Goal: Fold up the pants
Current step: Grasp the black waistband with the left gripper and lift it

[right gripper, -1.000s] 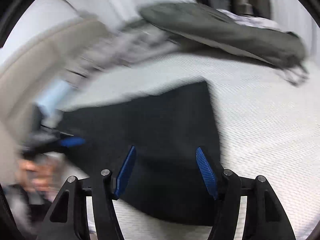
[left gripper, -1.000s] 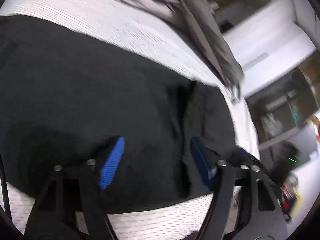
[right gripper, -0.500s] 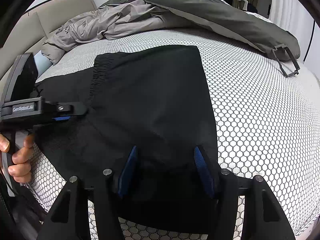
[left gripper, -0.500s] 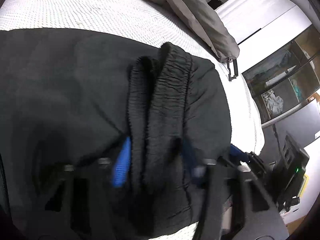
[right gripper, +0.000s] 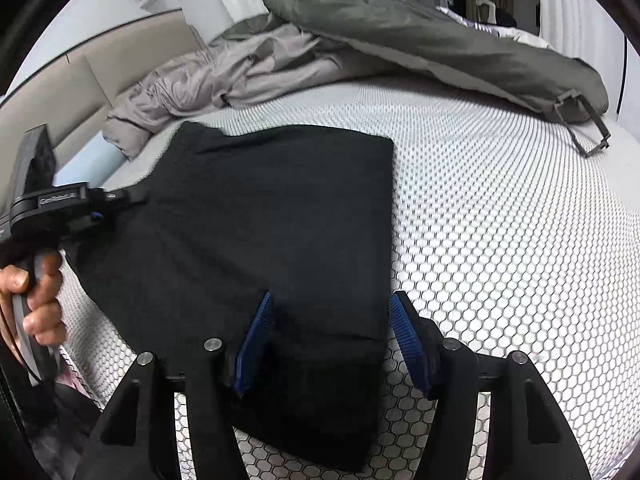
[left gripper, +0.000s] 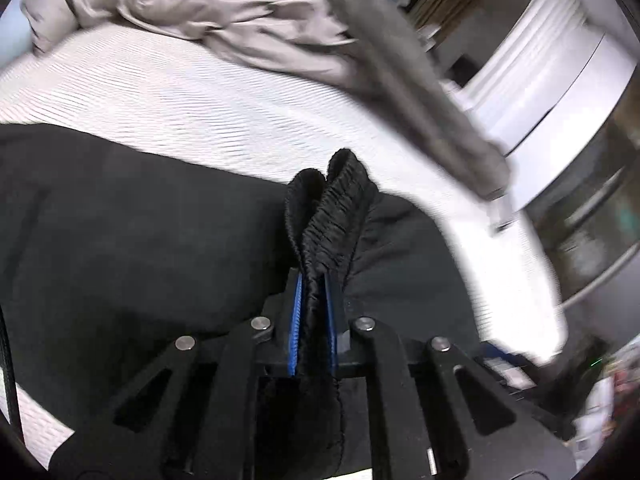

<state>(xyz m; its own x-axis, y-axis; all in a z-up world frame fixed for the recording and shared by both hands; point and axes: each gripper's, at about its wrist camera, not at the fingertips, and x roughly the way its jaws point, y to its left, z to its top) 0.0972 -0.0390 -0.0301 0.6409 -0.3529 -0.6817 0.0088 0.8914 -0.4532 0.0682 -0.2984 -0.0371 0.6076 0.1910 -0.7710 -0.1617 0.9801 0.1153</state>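
A: L side first, what's there?
B: Person's hand [right gripper: 38, 296] at the far left edge in the right wrist view, wrapped round the grip of the left gripper [left gripper: 314, 280]. Its jaws have just been closing and are now clenched on the bunched elastic waistband [left gripper: 332, 208] of the black pants [right gripper: 272, 216]. Blue pads [left gripper: 297, 320] press the cloth from both sides, and the gathered band sticks up past the tips.
A: And the pants themselves?
B: Spread flat on the bed's white honeycomb-pattern mattress cover [right gripper: 500, 240], roughly mid-bed. Waistband end lifted a bit at the left gripper, the rest lying on the cover.
A: Behind them?
B: Crumpled light grey bedding [right gripper: 224, 76] toward the headboard [right gripper: 80, 76], then a darker olive-grey duvet [right gripper: 440, 36] running off to the R.
A: R gripper?
B: Right gripper [right gripper: 332, 340] sits low over the pants' near R corner. Jaws released, standing apart; L pad over the black cloth, R pad just past the pants' edge, above the cover. Fabric lies betw. them but nothing pinched. Can't tell if the tips touch the cloth.
A: Sharpness?
B: Left wrist view is smeared w/ motion blur toward the edges; right wrist view is clear.
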